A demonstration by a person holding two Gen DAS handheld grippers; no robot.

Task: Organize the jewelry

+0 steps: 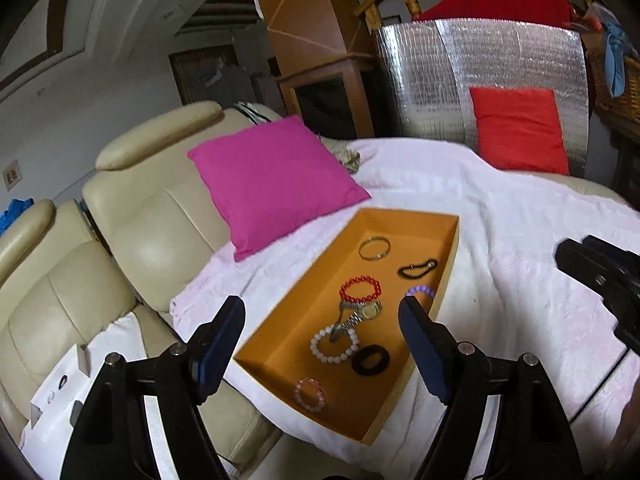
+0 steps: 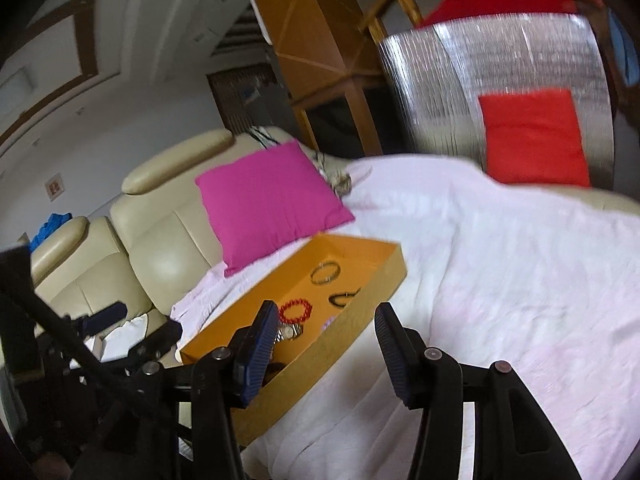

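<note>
Left gripper [image 1: 322,344]: nearest the lens, fingers spread apart, empty, poised above the near half of the orange tray [image 1: 304,280].

Right gripper [image 2: 326,344]: fingers likewise apart, empty, over the tray's near right wall.

Orange tray: landmark; on a white blanket [image 1: 500,240] over a sofa.

Contents, near end to far:
- pink bead bracelet [image 1: 310,395]
- black hair tie [image 1: 371,359]
- white bead bracelet [image 1: 334,344], touching the gold watch [image 1: 360,314]
- red bead bracelet [image 1: 360,289]
- purple bead bracelet [image 1: 420,292] by the right wall
- black cord band [image 1: 417,268]
- gold bangle [image 1: 374,248], farthest

Progress, judged: all visible jewelry already lies inside the tray; none shows on the blanket. Possibly only tidying remains.

Surroundings: magenta cushion [image 1: 272,180] beyond the tray's left wall, clear of it; red cushion [image 1: 520,128] well beyond. Nothing obstructs access.
</note>
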